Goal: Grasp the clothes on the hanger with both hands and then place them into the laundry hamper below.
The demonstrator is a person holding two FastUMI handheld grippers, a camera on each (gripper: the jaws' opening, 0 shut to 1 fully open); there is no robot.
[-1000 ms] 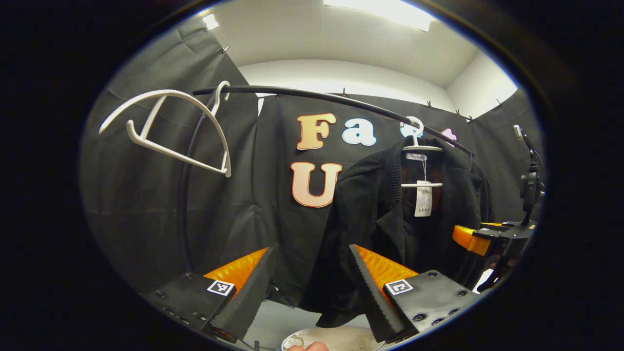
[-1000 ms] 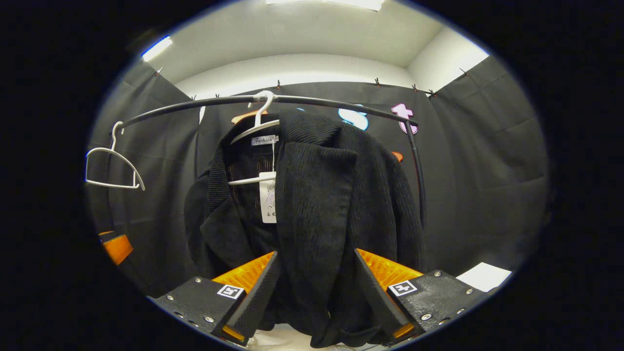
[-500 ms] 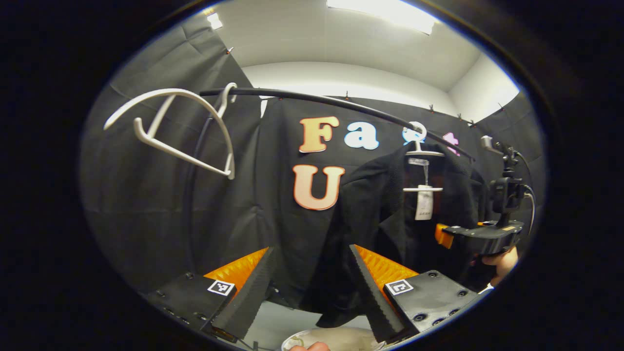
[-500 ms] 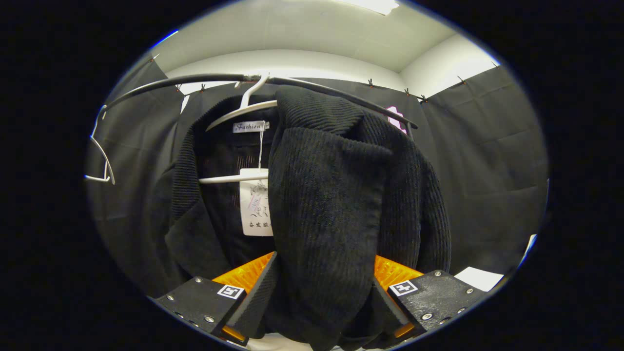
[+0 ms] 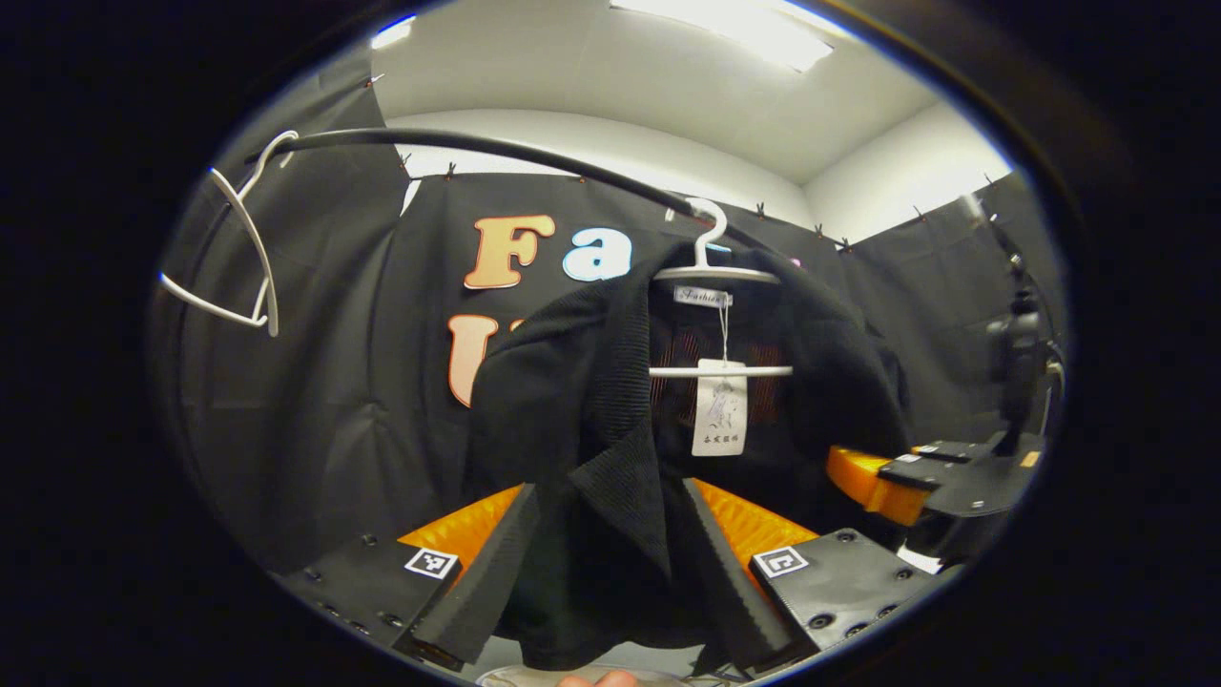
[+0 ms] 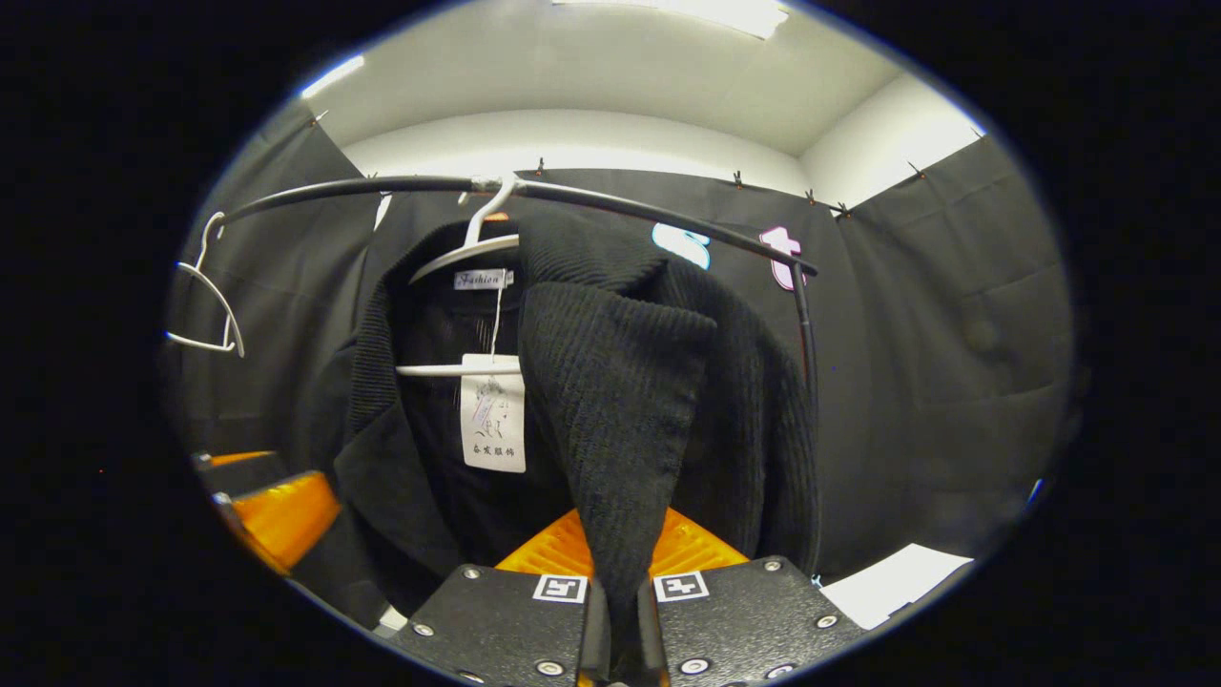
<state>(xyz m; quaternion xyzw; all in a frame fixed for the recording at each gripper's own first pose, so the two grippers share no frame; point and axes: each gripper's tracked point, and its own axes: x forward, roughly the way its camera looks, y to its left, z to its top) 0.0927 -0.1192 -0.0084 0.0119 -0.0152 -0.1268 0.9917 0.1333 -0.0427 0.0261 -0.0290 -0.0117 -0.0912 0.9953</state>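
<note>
A black knit jacket point(image 5: 582, 401) hangs on a white hanger point(image 5: 711, 272) from the black rail point(image 5: 477, 148). My left gripper point(image 5: 610, 572) is open, its fingers wide apart, and the jacket's left front panel hangs between them. In the right gripper view the jacket point(image 6: 620, 382) is close in front, and my right gripper point(image 6: 618, 630) is shut on its right lapel. A white tag point(image 6: 493, 412) dangles inside the collar. The right gripper point(image 5: 916, 472) also shows at the right of the left gripper view, and the left gripper point(image 6: 277, 515) at the lower left of the right gripper view.
An empty white hanger point(image 5: 238, 248) hangs at the rail's left end, also seen as the empty hanger point(image 6: 205, 305) in the right gripper view. A pale rim point(image 5: 534, 676) and a fingertip point(image 5: 596, 679) peek in below. A white sheet point(image 6: 897, 582) lies at the lower right.
My right gripper has shut on the jacket's right lapel. My left gripper has moved right, up to the jacket, so the left front panel now hangs between its open fingers.
</note>
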